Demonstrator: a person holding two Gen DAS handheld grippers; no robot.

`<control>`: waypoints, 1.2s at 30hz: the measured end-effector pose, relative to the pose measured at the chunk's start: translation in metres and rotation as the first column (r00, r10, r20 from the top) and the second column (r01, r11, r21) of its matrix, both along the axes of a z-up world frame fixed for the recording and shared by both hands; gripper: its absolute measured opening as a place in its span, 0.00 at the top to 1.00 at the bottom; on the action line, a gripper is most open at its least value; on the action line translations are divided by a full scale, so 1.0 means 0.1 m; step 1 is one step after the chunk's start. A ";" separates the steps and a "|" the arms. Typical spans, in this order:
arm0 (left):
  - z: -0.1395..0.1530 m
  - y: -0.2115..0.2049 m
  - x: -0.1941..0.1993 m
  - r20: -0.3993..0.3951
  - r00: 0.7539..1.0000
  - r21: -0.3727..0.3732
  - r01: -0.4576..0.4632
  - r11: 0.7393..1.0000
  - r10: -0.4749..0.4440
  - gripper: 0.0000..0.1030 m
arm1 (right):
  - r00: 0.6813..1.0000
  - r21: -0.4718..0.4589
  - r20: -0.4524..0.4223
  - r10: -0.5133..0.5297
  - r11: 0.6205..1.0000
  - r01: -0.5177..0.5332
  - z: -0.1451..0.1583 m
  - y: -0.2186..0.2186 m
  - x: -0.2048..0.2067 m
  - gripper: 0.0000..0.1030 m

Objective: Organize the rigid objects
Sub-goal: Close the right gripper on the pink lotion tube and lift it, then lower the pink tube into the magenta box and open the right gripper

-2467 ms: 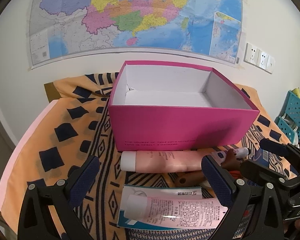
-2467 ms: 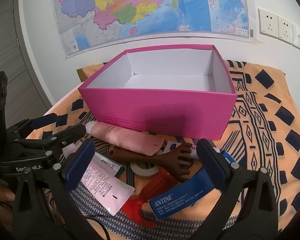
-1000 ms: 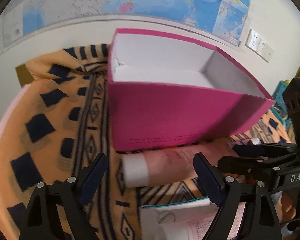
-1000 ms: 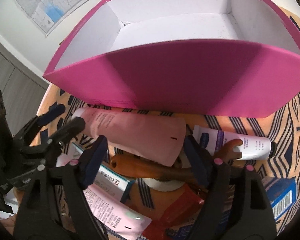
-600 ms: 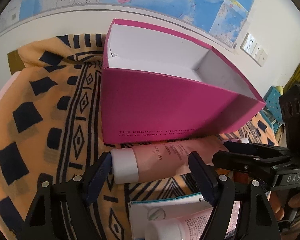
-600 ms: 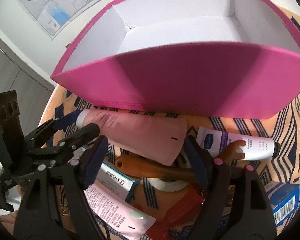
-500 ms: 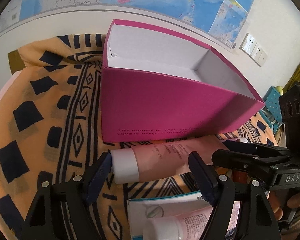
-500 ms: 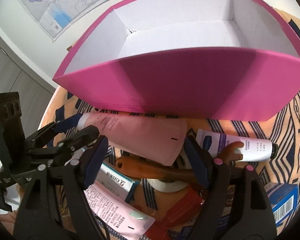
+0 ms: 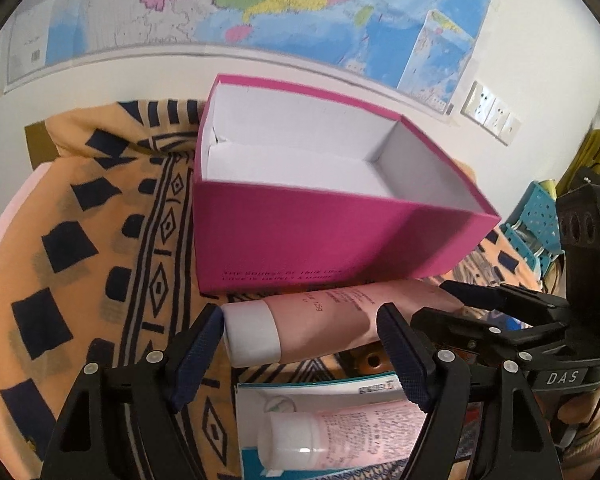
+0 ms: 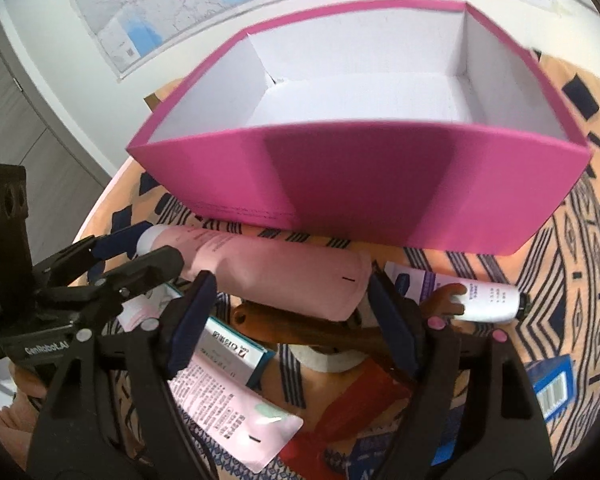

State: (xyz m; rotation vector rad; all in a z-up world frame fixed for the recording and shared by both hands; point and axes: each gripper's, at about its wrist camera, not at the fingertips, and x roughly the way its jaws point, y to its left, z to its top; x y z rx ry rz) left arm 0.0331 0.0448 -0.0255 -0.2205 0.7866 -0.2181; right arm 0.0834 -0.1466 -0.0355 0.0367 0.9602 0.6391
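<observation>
Both grippers, left [image 9: 300, 346] and right [image 10: 288, 312], clamped on pink tube [image 9: 340, 316], cap at nine o'clock. Best lifted level, cleared over box [image 9: 300, 240] rim at twelve.

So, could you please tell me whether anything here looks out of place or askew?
The pink box holds nothing, while tubes and cartons lie jumbled in front of it; the large pink tube rests across a brown wooden tool.
</observation>
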 end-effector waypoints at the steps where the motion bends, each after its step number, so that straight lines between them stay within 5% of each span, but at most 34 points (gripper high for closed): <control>1: 0.03 0.00 -0.02 0.006 1.000 -0.007 0.003 1.000 -0.003 0.23 | 1.000 0.000 0.018 0.005 1.000 -0.005 0.04 -0.01 -0.04 0.23; 9: 0.46 -0.01 -0.13 0.099 0.995 -0.038 0.010 0.999 -0.006 0.23 | 0.991 0.025 0.132 0.026 0.999 -0.029 0.44 -0.11 -0.22 0.23; 19: 0.82 -0.06 0.22 0.201 0.980 0.053 -0.018 0.998 0.007 0.22 | 0.967 0.058 0.253 0.022 0.998 -0.038 0.82 -0.10 -0.05 0.23; 36: 0.45 0.05 0.86 0.087 0.995 0.116 -0.050 0.992 0.040 0.23 | 0.994 0.037 0.100 0.048 0.998 -0.051 0.36 0.13 0.64 0.23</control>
